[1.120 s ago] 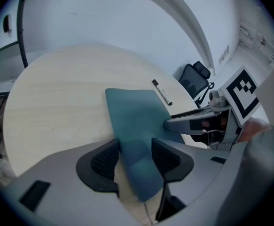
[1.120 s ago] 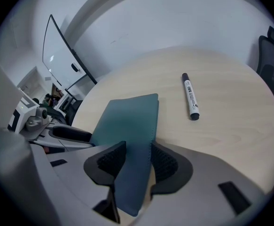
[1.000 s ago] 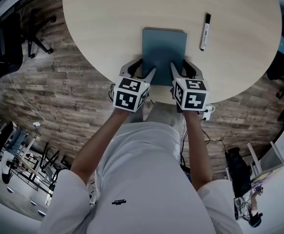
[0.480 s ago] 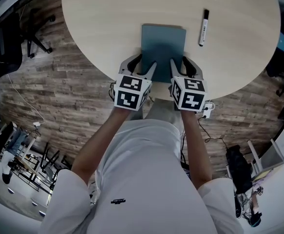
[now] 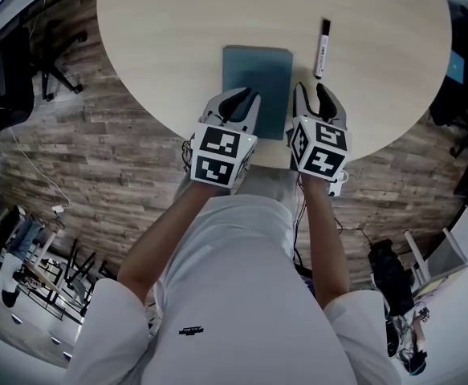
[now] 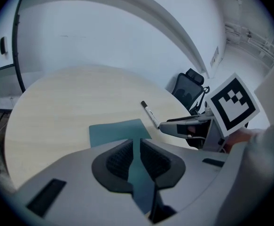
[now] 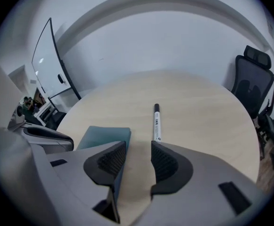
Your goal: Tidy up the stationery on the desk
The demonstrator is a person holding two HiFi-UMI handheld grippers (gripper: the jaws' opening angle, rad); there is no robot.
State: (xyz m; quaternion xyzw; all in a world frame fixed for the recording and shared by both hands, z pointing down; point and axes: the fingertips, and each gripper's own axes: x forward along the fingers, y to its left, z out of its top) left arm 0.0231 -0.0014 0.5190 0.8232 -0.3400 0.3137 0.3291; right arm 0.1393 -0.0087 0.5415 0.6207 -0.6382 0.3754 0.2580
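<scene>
A teal notebook [image 5: 256, 89] [image 6: 115, 132] [image 7: 104, 138] lies flat on the round wooden table [image 5: 169, 22], near its front edge. To its right lies a black-capped white marker [image 5: 322, 48] [image 6: 151, 114] [image 7: 157, 122]. My left gripper [image 5: 239, 101] [image 6: 137, 142] hangs over the notebook's near left part. Its jaws have just been closing and stand a narrow slit apart with nothing gripped; the notebook shows through the slit. My right gripper [image 5: 314, 99] [image 7: 138, 147] hovers over bare table between the notebook's right edge and the marker, open and empty.
The table's curved front edge [image 5: 242, 163] runs just under both grippers, with plank floor beyond it. A black office chair [image 7: 256, 79] stands past the table's far right. More chairs [image 5: 53, 54] stand at the left.
Both grippers have lifted off the notebook's near corners, and their wide-spread jaws have drawn in, the left to a slit. The right one has shifted off the notebook's right edge. Notebook and marker lie as before.
</scene>
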